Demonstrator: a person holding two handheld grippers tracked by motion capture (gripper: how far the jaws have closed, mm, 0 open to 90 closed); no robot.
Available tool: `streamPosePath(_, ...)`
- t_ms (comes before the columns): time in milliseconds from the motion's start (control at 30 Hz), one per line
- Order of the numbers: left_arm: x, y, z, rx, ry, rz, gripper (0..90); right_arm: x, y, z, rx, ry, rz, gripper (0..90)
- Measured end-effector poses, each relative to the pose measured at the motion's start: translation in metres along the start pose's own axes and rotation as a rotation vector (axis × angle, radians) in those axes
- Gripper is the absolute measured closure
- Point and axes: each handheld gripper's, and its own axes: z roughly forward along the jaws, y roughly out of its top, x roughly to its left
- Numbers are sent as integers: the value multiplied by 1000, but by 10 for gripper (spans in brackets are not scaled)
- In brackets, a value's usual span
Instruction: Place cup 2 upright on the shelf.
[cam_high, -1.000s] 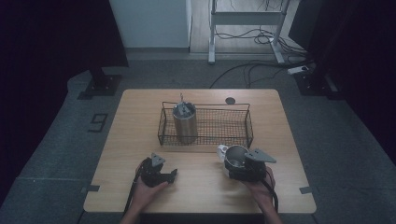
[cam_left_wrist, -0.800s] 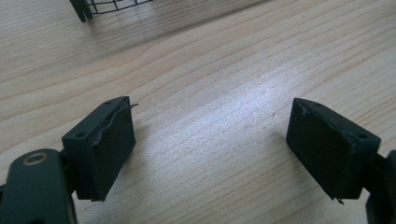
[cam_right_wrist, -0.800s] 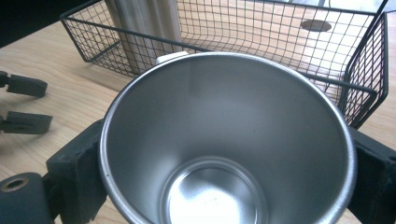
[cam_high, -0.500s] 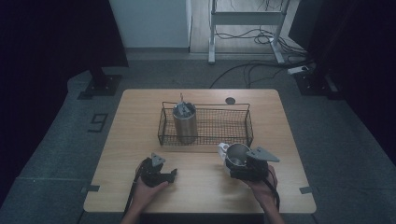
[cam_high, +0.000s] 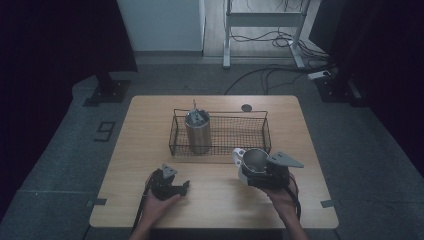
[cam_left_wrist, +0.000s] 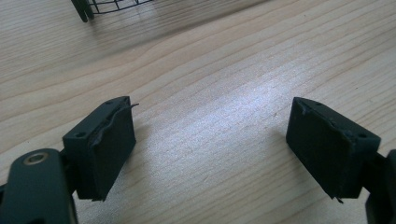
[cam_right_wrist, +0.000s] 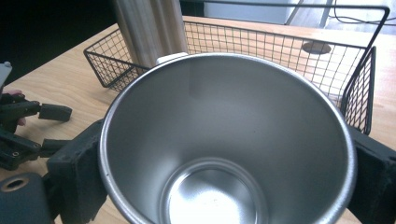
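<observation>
One wire basket (cam_high: 235, 131), two steel cups (cam_high: 256, 159)

Wooden table (cam_high: 150, 125): wire basket (cam_high: 250, 131) at centre, dark round disc (cam_high: 246, 107) behind.

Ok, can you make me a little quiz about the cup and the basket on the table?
1. True or false: the right gripper holds a shiny metal cup.
2. What stands inside the wire basket? A) a tall metal cylinder B) a banana C) a book
3. Is anything between the jaws of the left gripper?
Key: 1 true; 2 A; 3 no, they stand apart over the bare table.
</observation>
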Motion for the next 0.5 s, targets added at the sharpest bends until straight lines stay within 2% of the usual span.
streamPosePath(133, 0, 0, 0, 0, 0, 0, 158, 2, 7, 0, -11, 1, -14, 65)
streamPosePath(500, 0, 0, 0, 0, 1, 0, 159, 0, 21, -2, -42, 10, -15, 65)
